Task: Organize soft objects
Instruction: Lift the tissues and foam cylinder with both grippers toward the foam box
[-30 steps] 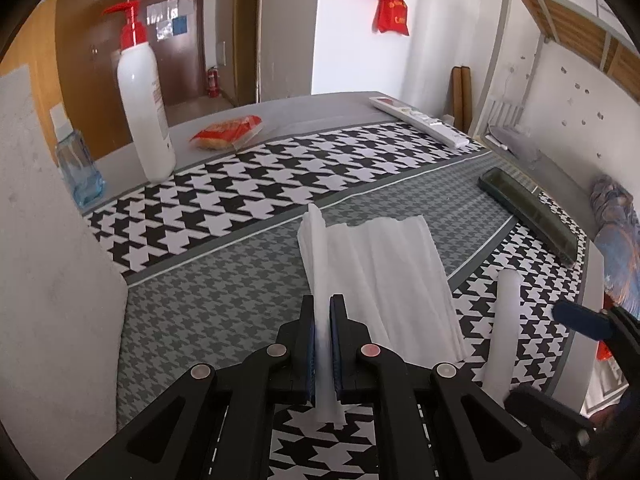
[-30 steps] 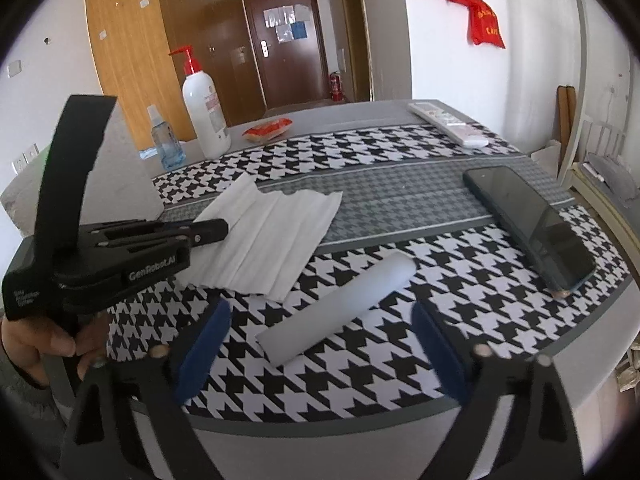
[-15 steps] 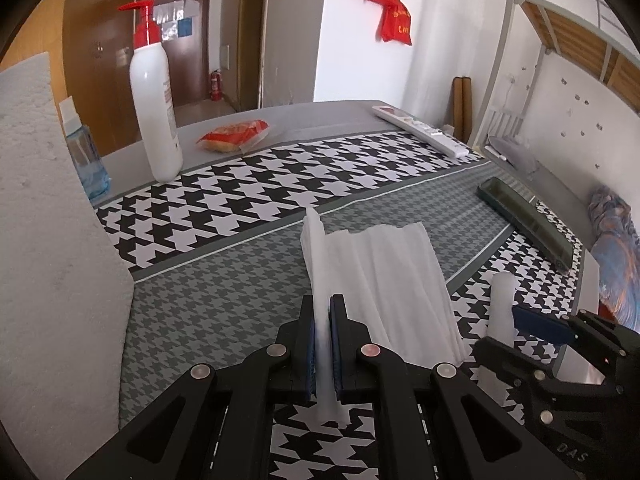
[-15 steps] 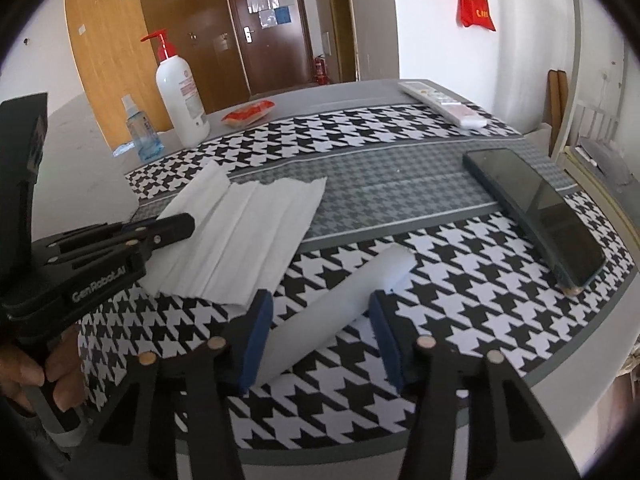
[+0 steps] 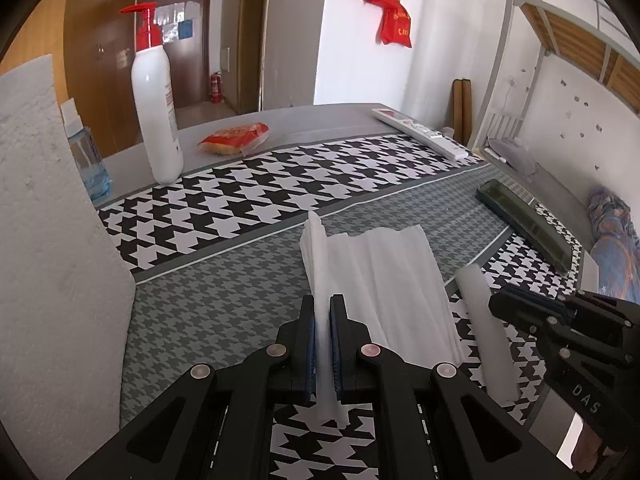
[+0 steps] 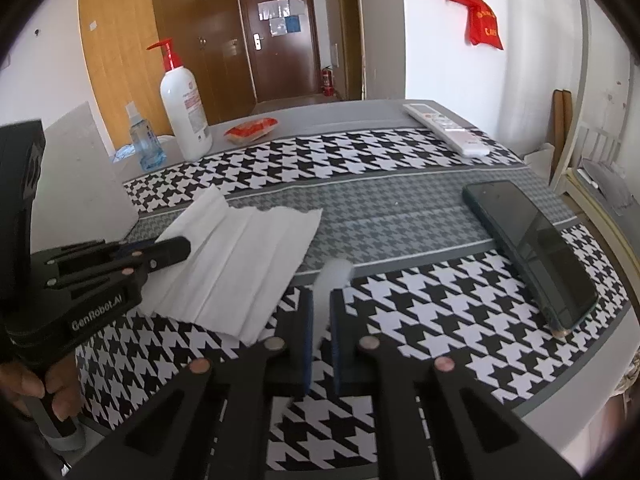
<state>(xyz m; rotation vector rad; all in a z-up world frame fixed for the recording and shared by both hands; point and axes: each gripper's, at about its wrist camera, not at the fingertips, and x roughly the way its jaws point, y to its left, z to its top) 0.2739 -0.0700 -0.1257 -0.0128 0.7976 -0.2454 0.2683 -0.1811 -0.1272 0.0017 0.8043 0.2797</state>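
Observation:
A white pleated tissue point(image 5: 384, 272) lies spread on the houndstooth table mat point(image 5: 224, 208). My left gripper point(image 5: 322, 304) is shut on its raised left fold, which stands upright between the pads. In the right wrist view the same tissue point(image 6: 240, 256) shows with the left gripper point(image 6: 182, 244) at its near-left corner. A white foam roll point(image 6: 338, 272) lies to the right of the tissue. My right gripper point(image 6: 320, 300) is closing, and its blue pads squeeze the roll's near end. The left wrist view shows the roll point(image 5: 480, 320) running under the right gripper point(image 5: 504, 300).
A dark phone point(image 6: 532, 240) lies on the mat to the right. At the back stand a pump bottle point(image 6: 184, 112), a small spray bottle point(image 6: 142, 144), a red snack packet point(image 6: 252, 130) and a white remote point(image 6: 444, 128). A white foam board point(image 5: 48, 260) rises at the left.
The right gripper's wide jaws came in around the foam roll and closed on its near end. The left gripper kept still, holding the tissue fold.

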